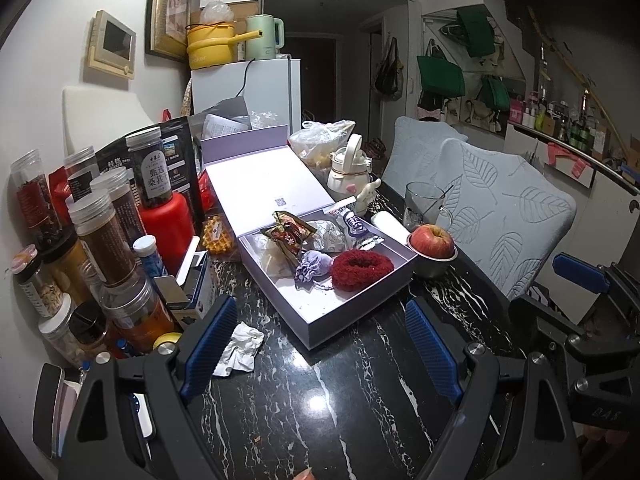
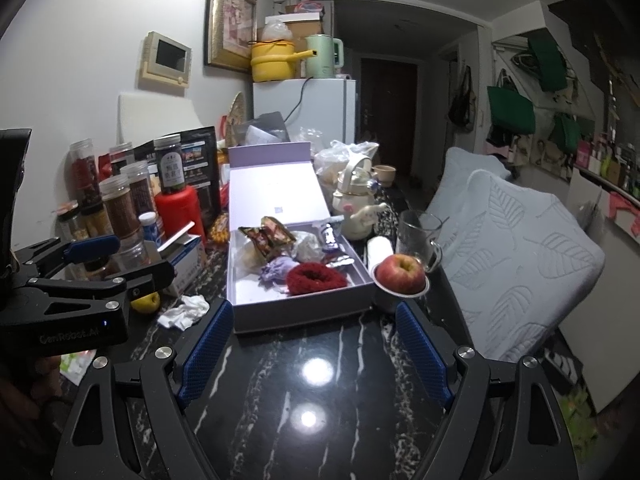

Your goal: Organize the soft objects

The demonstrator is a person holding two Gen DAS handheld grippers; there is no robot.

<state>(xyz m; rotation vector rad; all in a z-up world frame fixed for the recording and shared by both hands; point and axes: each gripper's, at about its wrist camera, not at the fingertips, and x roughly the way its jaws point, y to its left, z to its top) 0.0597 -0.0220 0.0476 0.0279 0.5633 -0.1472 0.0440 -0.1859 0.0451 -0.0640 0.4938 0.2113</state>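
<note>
Inventory from my station, both wrist views.

Item, lavender box (image 1: 360,322): open, lid laid back toward the far side, sitting mid-table on the black marble table (image 1: 320,400). I count inside it a dark red scrunchie (image 1: 362,270) at the near right, a small lilac drawstring pouch (image 1: 313,270) touching its left side, and further back a brown snack packet (image 1: 288,234), a pale wrapped bundle (image 1: 330,236) and some foil sachets (image 1: 370,242). I judge these soft items already put away.

Item, crumpled white tissue (image 1: 240,348): lying loose on the table, just left of the box's near corner and close beside my left gripper's left finger. I take it to be the soft piece still outstanding; it shows in the right view too (image 2: 184,312).

Item, jars and tins (image 1: 104,232): crowded along the left wall, not soft, untouched. Apple (image 1: 432,240) in a steel bowl just right of the box; glass mug (image 1: 424,204) behind it.

Item, left gripper (image 1: 320,344): jaws spread wide, nothing between the blue pads, only bare table; the box's near corner lies ahead between them, not touched.

Item, right gripper (image 2: 316,356): jaws likewise wide and empty, pointed at the box's near wall, well short of contact. It sits just right of the left gripper.

Progress, my estimate: mostly done, with the tissue pending and perhaps closing the lid.
</note>
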